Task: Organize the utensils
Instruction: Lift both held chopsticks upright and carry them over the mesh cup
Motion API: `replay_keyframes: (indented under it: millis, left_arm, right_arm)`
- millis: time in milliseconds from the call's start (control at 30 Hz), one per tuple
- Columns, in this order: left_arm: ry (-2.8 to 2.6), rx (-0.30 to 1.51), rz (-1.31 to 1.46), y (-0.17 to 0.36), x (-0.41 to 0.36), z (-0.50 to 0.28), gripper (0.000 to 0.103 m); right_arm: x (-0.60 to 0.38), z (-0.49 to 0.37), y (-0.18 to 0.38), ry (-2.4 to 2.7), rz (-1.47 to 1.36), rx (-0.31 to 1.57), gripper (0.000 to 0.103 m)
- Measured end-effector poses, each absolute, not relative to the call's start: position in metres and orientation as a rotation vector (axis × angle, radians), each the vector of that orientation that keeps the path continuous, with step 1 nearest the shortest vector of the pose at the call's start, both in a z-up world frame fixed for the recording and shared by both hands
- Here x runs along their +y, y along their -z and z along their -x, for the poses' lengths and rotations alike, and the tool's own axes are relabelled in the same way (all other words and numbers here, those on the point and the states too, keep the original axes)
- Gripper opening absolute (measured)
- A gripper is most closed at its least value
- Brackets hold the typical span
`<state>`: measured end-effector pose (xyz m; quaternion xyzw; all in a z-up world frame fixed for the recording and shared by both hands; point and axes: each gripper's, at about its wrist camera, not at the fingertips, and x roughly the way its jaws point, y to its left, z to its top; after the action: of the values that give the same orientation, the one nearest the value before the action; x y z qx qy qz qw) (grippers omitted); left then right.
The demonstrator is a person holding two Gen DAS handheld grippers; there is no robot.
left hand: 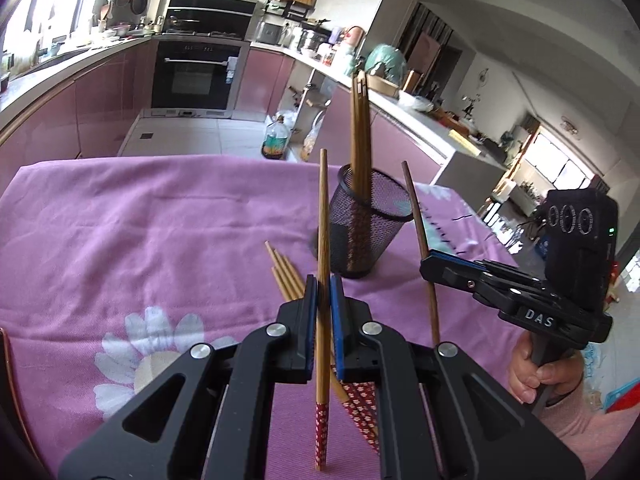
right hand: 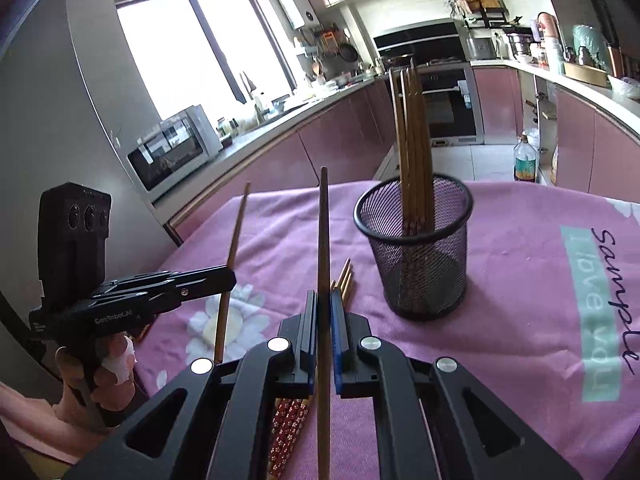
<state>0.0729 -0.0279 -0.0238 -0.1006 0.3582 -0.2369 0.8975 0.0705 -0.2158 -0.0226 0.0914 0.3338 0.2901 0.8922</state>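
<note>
Left wrist view: left gripper (left hand: pixel 324 292) clamps an upright brown wooden chopstick (left hand: pixel 323 240); right gripper (right hand: pixel 324 308) clamps another brown wooden chopstick (right hand: pixel 323 272) near the black mesh cup (right hand: pixel 416 248).

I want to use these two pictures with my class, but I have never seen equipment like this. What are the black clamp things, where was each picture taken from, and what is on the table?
No robot here: a person holds a hand-held claw in each hand, each with a camera looking along its fingers. One picture is from the left claw, the other from the right claw. Each is shut on one chopstick, the left chopstick and the right chopstick. On the pink tablecloth stands a black mesh cup already holding chopsticks, with loose chopsticks lying beside it.
</note>
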Motion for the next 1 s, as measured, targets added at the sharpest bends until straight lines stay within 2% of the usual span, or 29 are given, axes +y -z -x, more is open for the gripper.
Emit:
replay_keyframes:
  millis: [1000]
  left_arm:
    - [0.564,0.580,0.235,-0.041,-0.033,-0.083,0.007]
  right_arm:
    - [-0.240,-0.072,-0.028,-0.568,-0.187,0.513,0.005]
